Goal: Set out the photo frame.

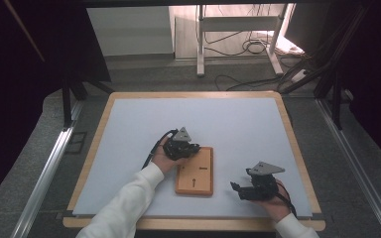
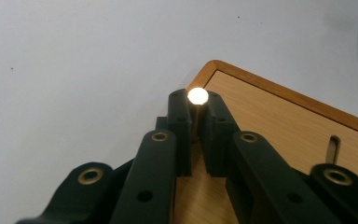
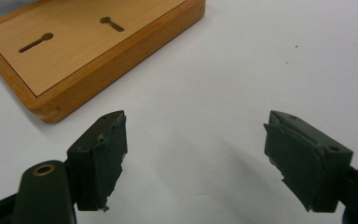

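A round-headed pin (image 2: pixel 197 96) stands at the corner of the wooden board (image 1: pixel 194 171) mid-tabletop (image 1: pixel 238 124), clamped by the left hand-held gripper (image 2: pixel 196 107). The right hand-held gripper (image 3: pixel 193 158) rests nearby, jaws wide apart and empty.

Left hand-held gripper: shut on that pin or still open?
Shut on it. In the left gripper view the left hand-held gripper has its jaws pressed around a thin round-headed pin over the wooden board.
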The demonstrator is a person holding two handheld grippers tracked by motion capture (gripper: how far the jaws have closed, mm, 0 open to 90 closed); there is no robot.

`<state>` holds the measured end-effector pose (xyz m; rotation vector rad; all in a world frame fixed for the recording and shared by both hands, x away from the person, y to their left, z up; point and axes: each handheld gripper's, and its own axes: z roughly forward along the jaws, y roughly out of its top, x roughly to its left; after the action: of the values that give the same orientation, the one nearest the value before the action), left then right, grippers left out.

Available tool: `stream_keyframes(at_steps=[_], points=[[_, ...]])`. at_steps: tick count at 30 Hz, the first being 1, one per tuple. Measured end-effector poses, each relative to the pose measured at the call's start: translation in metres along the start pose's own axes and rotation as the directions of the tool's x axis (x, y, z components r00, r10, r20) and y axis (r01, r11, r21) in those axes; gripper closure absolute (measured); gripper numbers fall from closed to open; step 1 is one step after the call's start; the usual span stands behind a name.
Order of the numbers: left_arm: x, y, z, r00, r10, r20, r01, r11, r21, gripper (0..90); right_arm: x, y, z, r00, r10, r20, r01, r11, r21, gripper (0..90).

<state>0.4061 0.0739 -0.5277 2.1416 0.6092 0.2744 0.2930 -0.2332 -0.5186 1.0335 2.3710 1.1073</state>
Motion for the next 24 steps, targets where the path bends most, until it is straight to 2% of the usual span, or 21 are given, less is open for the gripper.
stream_keyframes(at_steps=[3, 4, 5, 7, 9, 11, 13, 16, 21, 22, 24], points=[[0.001, 0.000, 0.001, 0.9997, -0.022, 0.015, 0.022, 0.9997, -0.005, 84.6, 0.000, 0.000, 0.000, 1.0000, -0.005, -0.001, 0.005, 1.000, -0.003, 21.1], [0.002, 0.001, 0.000, 0.9997, -0.016, 0.017, 0.016, 0.9998, 0.008, 84.6, 0.001, 0.001, 0.000, 1.0000, -0.009, 0.000, 0.009, 1.000, -0.006, 21.1], [0.002, 0.001, 0.000, 0.9991, -0.037, 0.023, 0.036, 0.9993, 0.003, 84.7, 0.002, 0.001, -0.001, 0.9999, -0.016, 0.000, 0.016, 1.000, -0.008, 21.1], [0.004, 0.002, 0.000, 0.9978, -0.057, 0.034, 0.056, 0.9983, 0.010, 84.8, 0.004, 0.002, -0.002, 0.9993, -0.036, 0.004, 0.036, 0.999, -0.018, 21.1], [0.004, 0.003, 0.000, 0.9983, -0.048, 0.033, 0.047, 0.9986, 0.024, 84.9, 0.007, 0.003, -0.002, 0.9986, -0.052, 0.004, 0.052, 0.998, -0.029, 21.1], [0.004, 0.003, 0.000, 0.9973, -0.064, 0.036, 0.063, 0.9977, 0.025, 84.9, 0.012, 0.005, -0.003, 0.9965, -0.084, 0.003, 0.084, 0.996, -0.036, 21.1], [0.006, 0.003, -0.001, 0.9969, -0.066, 0.043, 0.064, 0.9974, 0.033, 84.9, 0.017, 0.006, -0.004, 0.9927, -0.121, 0.000, 0.120, 0.992, -0.049, 21.0], [0.006, 0.004, 0.000, 0.9944, -0.090, 0.055, 0.088, 0.9956, 0.031, 84.9, 0.025, 0.008, -0.003, 0.9858, -0.168, -0.013, 0.167, 0.984, -0.060, 20.6], [0.009, 0.006, 0.000, 0.9928, -0.099, 0.068, 0.096, 0.9943, 0.047, 84.8, 0.036, 0.010, -0.001, 0.9738, -0.225, -0.032, 0.222, 0.972, -0.070, 20.1], [0.009, 0.006, 0.000, 0.9928, -0.099, 0.068, 0.096, 0.9943, 0.047, 84.7, 0.036, 0.010, -0.001, 0.9738, -0.225, -0.032, 0.222, 0.972, -0.070, 20.1], [0.010, 0.007, 0.000, 0.9913, -0.107, 0.076, 0.102, 0.9930, 0.060, 84.6, 0.043, 0.012, 0.001, 0.9644, -0.261, -0.042, 0.257, 0.963, -0.080, 19.4]])
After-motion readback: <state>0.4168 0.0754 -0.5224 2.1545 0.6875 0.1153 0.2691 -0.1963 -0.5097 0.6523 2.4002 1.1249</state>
